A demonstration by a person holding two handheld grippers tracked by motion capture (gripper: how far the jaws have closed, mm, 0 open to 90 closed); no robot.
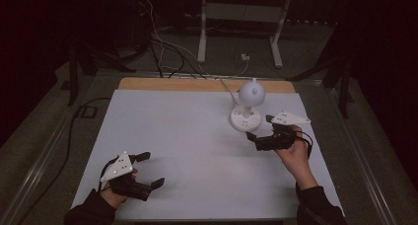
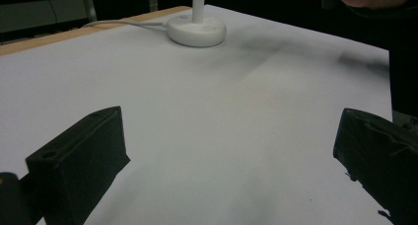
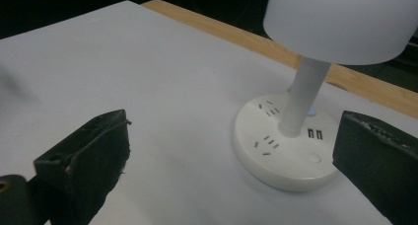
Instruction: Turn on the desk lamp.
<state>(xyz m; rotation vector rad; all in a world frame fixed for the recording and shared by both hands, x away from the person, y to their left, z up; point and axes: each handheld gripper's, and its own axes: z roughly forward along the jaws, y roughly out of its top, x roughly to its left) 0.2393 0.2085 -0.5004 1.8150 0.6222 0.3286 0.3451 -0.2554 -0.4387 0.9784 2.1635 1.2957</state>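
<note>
White worktop under dim light, wooden edge along the far side. Small white lamp standing upright toward the far right: round base flat on the worktop, thin stem rising from its middle, pale shade on top. Socket slots, two small ports and a round button on the base's upper face. White cord trailing from the base toward the far edge.

Right tongs held in the right hand just beside the lamp base, on its near right, jaws spread wide and gripping nothing; in the right gripper view the base sits between the two black jaws but apart from both, closer to the right one. Possibly hovering rather than resting on the surface, hard to say in this light.

Left tongs near the front left corner, well apart from the lamp, held in the left hand, jaws likewise released and wide, bare worktop between them.
</note>
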